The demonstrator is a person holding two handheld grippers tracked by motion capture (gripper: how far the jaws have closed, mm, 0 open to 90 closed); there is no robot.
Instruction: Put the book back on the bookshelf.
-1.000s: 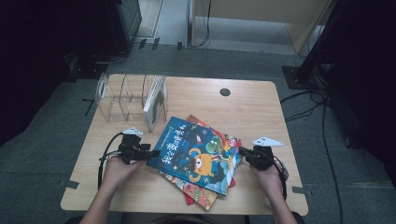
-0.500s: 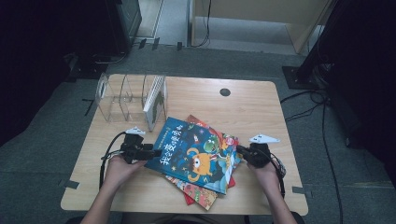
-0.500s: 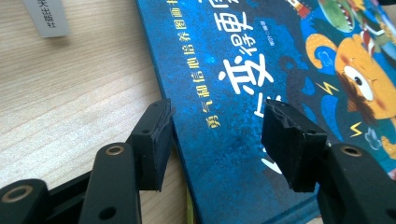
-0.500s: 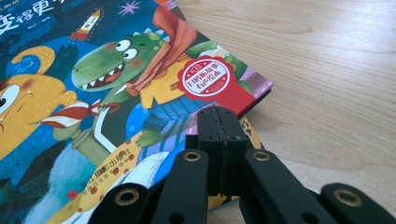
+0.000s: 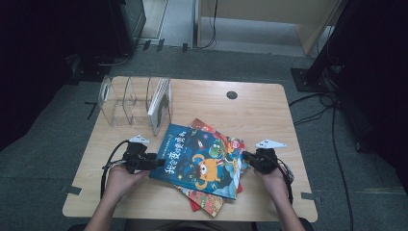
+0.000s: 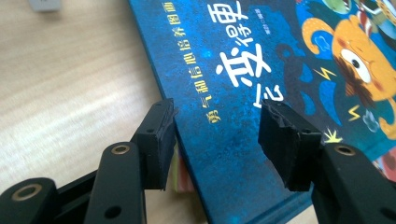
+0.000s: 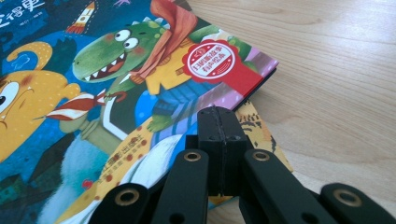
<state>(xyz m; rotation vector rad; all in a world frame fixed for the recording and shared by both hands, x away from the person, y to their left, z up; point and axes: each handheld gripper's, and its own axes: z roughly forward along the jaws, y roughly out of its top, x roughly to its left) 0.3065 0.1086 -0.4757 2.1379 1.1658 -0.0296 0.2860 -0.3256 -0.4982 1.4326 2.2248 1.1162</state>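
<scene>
Pale wood table — dark grey floor.

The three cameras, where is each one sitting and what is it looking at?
High view: above the person's side, looking forward and down on the table; forearms, left gripper, right gripper.
Left gripper view: on that gripper, jaws apart over the blue book.
Right gripper view: on that gripper, jaws shut by the book's corner.
All three share the blue book.
</scene>
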